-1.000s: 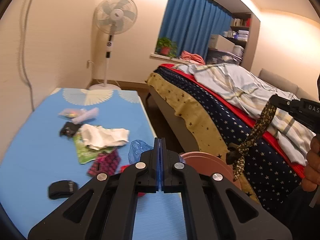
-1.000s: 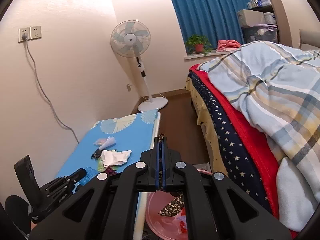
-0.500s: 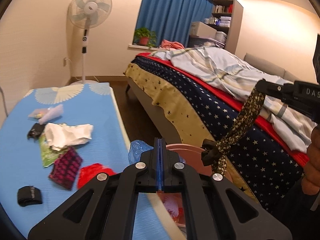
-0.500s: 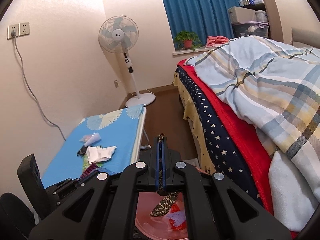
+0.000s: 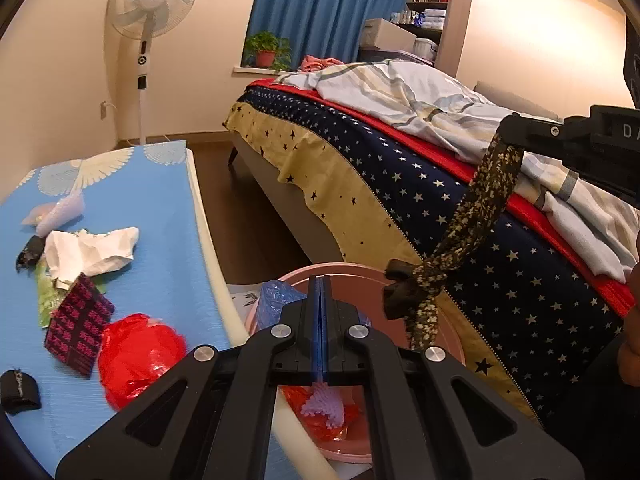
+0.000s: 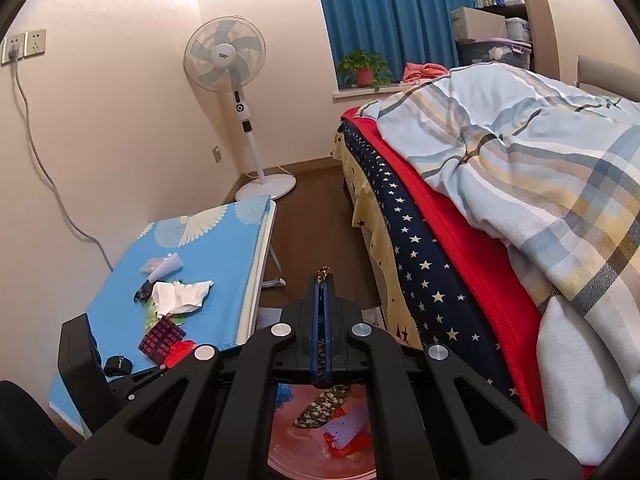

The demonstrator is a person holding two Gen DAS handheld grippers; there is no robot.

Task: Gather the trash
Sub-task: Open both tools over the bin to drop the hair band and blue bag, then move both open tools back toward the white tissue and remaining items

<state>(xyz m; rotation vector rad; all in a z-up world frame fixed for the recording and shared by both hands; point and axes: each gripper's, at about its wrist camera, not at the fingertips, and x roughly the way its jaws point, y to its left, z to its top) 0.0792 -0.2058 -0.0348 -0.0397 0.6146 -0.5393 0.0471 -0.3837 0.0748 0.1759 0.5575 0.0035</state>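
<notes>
floral strip over the basin, table still littered

the right hand-held gripper (image 6: 321, 280) is clenched on a dark, floral-patterned fabric strip with a black knotted end (image 5: 476, 216), which hangs from its fingertips above the round pink plastic basin (image 5: 450, 344) on the floor between the table and the bed. in the right wrist view the strip's lower end dangles over the basin's inside; whether it touches the contents cannot be told. the left hand-held gripper (image 5: 321, 280) has its jaws pressed together with nothing visible between them, hovering near the table edge above the basin.

judging by how things lie, the job looks partly done: the basin already holds some red plastic film and a pale knobbly piece (image 5: 322, 404), with a crumpled blue plastic bag (image 5: 274, 300) at its rim. the strip has yet to be dropped in.

left on the blue foam-topped table (image 5: 160, 216): a crumpled red plastic bag (image 5: 140, 356), a dark wrapper with a pink pattern (image 5: 78, 326), a crumpled white paper (image 5: 90, 250) lying over a green wrapper (image 5: 44, 300), a clear pale plastic bag (image 5: 56, 214), a small black scrap (image 5: 30, 252) and a black band (image 5: 16, 386).

around stand a white pedestal fan (image 6: 226, 60) and a bed with a star-print cover (image 5: 400, 184). the bed's side is close to the basin, and the table's white edge overhangs near its rim, so the drop space is narrow.
</notes>
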